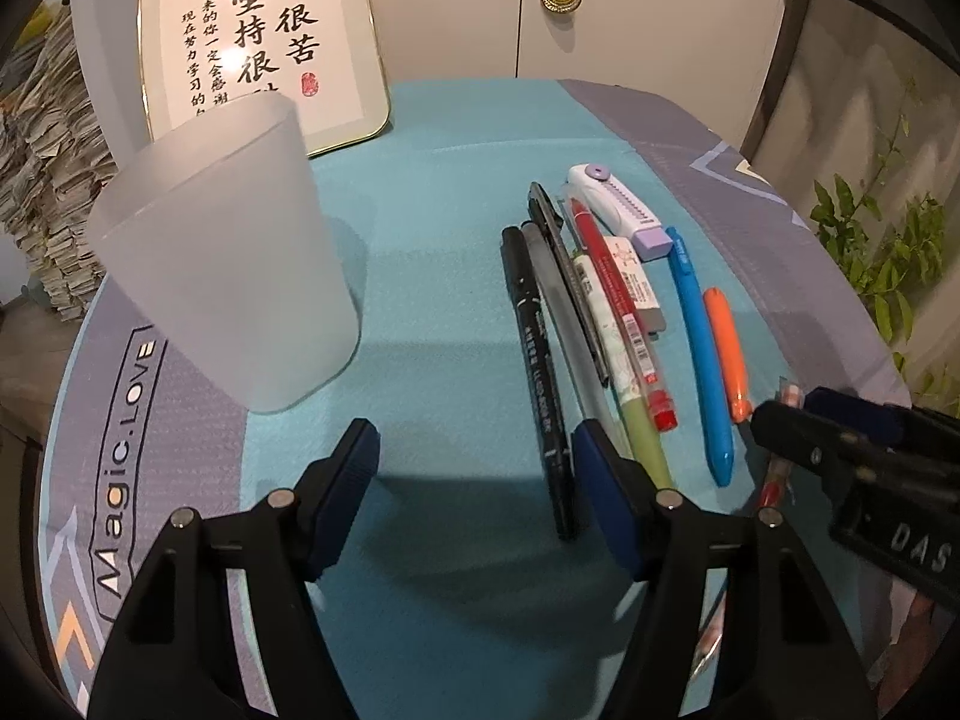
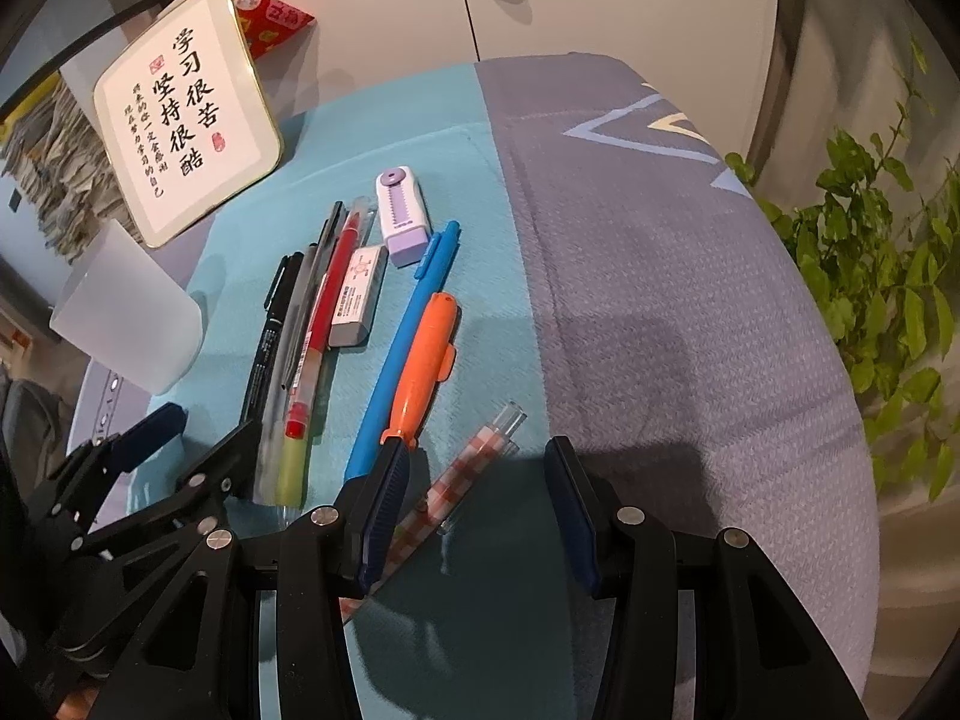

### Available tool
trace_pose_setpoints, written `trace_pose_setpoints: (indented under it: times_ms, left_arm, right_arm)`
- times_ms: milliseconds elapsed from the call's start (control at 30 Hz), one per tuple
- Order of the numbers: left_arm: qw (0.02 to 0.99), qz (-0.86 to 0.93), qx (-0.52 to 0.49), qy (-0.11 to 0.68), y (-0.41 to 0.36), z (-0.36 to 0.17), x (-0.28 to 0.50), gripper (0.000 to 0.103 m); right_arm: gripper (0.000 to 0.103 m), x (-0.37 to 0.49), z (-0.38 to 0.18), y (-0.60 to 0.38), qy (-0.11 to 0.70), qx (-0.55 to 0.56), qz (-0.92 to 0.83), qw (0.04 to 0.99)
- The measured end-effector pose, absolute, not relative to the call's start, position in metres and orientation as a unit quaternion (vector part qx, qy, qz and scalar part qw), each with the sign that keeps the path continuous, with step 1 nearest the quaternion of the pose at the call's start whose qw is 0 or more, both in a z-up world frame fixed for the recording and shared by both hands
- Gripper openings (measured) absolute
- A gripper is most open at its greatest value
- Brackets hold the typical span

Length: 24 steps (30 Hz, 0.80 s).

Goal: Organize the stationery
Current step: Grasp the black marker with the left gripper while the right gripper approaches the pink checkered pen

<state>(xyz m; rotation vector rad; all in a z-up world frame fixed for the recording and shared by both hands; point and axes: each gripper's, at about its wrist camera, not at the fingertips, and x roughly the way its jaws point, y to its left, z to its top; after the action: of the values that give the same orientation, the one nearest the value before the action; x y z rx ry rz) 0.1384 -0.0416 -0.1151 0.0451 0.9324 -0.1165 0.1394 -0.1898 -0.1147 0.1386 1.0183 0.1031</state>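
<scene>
The left gripper stands partly open over the teal mat, nothing pressed between its blue pads; the black marker lies just inside its right finger, apart from the pad. The right gripper is also partly open and empty, with the checked pen lying on the mat between its fingers, close to the left one. Beyond lie the orange pen, blue pen, red pen and white eraser, side by side; further back, the purple cutter. The frosted cup stands well to the left; a framed sign leans at the back.
</scene>
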Motion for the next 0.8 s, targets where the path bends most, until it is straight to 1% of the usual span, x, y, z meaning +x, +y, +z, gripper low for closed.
trace_pose_setpoints:
  times_ms: [33, 100, 133, 167, 200, 233, 300, 433, 600, 767, 800]
  left_arm:
    - [0.892, -0.057, 0.022, 0.448, -0.043, -0.115, 0.14, 0.058]
    - [0.892, -0.061, 0.023, 0.446, -0.046, -0.114, 0.144, 0.04]
    - [0.892, -0.064, 0.023, 0.446, -0.046, -0.113, 0.145, 0.034]
    - [0.891, -0.069, 0.022, 0.447, -0.047, -0.112, 0.146, 0.023]
    - [0.89, -0.072, 0.021, 0.449, -0.047, -0.112, 0.146, 0.014]
    - [0.889, -0.075, 0.02, 0.451, -0.046, -0.112, 0.146, 0.011]
    - [0.886, -0.082, 0.014, 0.456, -0.043, -0.112, 0.142, 0.008]
    - [0.878, -0.105, 0.012, 0.466, -0.031, -0.111, 0.125, 0.007]
    - [0.869, -0.128, 0.011, 0.478, -0.014, -0.11, 0.099, 0.006]
    - [0.872, -0.12, -0.003, 0.475, -0.006, -0.108, 0.091, 0.006]
    - [0.875, -0.118, -0.005, 0.469, -0.007, -0.105, 0.091, 0.009]
  right_arm:
    - [0.049, 0.139, -0.115, -0.19, 0.487, 0.065, 0.05, 0.87]
    - [0.049, 0.138, -0.115, -0.19, 0.486, 0.068, 0.054, 0.87]
    - [0.048, 0.138, -0.115, -0.191, 0.485, 0.071, 0.056, 0.87]
    - [0.046, 0.137, -0.115, -0.191, 0.484, 0.075, 0.058, 0.87]
    - [0.038, 0.137, -0.115, -0.192, 0.483, 0.078, 0.061, 0.87]
    - [0.031, 0.136, -0.116, -0.194, 0.484, 0.084, 0.066, 0.869]
    - [0.027, 0.136, -0.116, -0.194, 0.483, 0.088, 0.069, 0.869]
    - [0.023, 0.132, -0.115, -0.193, 0.483, 0.097, 0.085, 0.866]
    - [0.022, 0.125, -0.112, -0.189, 0.477, 0.101, 0.098, 0.867]
    - [0.022, 0.117, -0.104, -0.187, 0.465, 0.102, 0.102, 0.873]
    - [0.022, 0.116, -0.104, -0.187, 0.466, 0.103, 0.1, 0.873]
